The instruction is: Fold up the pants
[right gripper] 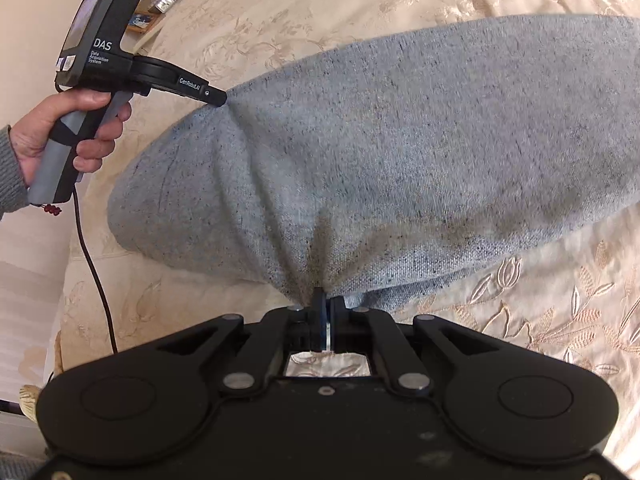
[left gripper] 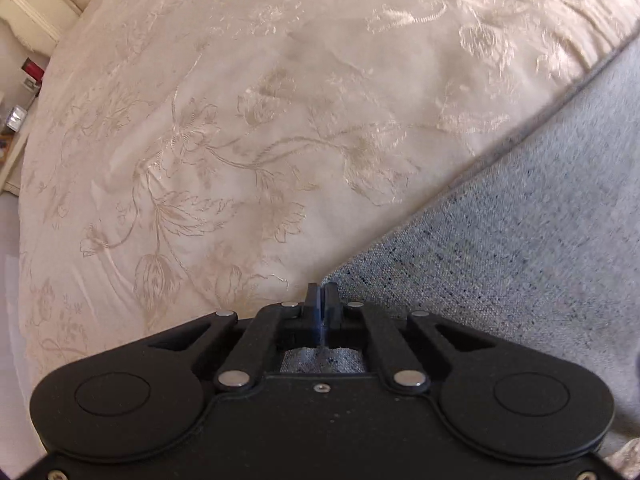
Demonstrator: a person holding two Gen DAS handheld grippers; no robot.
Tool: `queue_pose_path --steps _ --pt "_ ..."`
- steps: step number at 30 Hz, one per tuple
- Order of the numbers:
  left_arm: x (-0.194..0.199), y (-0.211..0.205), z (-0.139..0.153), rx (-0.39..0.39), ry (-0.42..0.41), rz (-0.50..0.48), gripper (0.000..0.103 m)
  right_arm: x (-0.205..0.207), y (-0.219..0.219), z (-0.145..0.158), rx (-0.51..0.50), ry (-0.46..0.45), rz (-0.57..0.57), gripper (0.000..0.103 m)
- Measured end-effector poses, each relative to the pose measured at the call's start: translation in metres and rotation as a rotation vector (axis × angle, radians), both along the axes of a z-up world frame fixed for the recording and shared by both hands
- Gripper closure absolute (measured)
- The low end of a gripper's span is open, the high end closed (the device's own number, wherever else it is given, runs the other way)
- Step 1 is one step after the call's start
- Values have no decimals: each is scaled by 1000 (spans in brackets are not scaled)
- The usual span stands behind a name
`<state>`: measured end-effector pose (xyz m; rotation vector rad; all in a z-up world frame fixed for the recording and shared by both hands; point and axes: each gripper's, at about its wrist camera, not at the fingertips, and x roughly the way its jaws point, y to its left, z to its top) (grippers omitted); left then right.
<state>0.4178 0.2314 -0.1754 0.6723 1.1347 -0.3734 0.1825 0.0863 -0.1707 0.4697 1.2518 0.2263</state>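
Grey speckled knit pants lie across a cream bedspread and fill most of the right wrist view. My right gripper is shut on their near edge, where the cloth bunches into folds. My left gripper, held by a hand, pinches the pants' far left edge, pulling the fabric into a crease. In the left wrist view the left gripper shows its jaws closed at the corner of the grey pants, with grey cloth visible beneath the fingers.
The bed is covered by a cream bedspread with embroidered flowers. A cream headboard stands at the far left, with small items on a bedside shelf. A dark cable hangs from the left handle.
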Motion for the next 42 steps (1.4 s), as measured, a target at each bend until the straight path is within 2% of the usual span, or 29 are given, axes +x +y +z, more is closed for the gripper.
queue_pose_path --steps 2,3,5,7,9,11,12,17,19,22,28,34,36,42 --pt "-9 -9 -8 62 -49 -20 98 -3 6 -6 -2 44 11 99" --pt "-11 -11 -9 79 -63 -15 98 -7 12 -3 0 36 51 99" --pt "-10 -12 -4 81 -68 20 96 -18 28 10 -8 -21 167 100" --pt "-10 -9 8 67 -80 44 90 -27 36 16 -3 -35 207 100" --pt "-14 -3 28 46 -117 90 87 -34 33 20 7 -31 169 98" --pt "-26 3 51 8 -147 141 87 -40 22 25 16 -28 108 89" --pt "-36 5 63 -25 -153 154 87 -43 14 27 16 -22 77 80" --pt "-102 3 95 -139 -139 216 85 -52 -27 34 -49 -25 12 76" --pt "-130 -4 94 -159 -121 222 80 -53 -45 34 -69 -26 -11 76" --pt "-175 -24 85 -173 -95 232 80 -51 -72 36 -80 -27 -26 75" --pt "-242 -70 64 -128 -103 216 79 -41 -113 41 -74 -39 2 75" --pt "-254 -85 50 -135 -83 369 79 -46 -140 46 -58 -48 64 75" --pt "-253 -90 46 -117 -105 411 79 -49 -149 47 -52 -50 83 75" --pt "-244 -104 32 -29 -154 457 79 -58 -171 50 -50 -58 137 75"
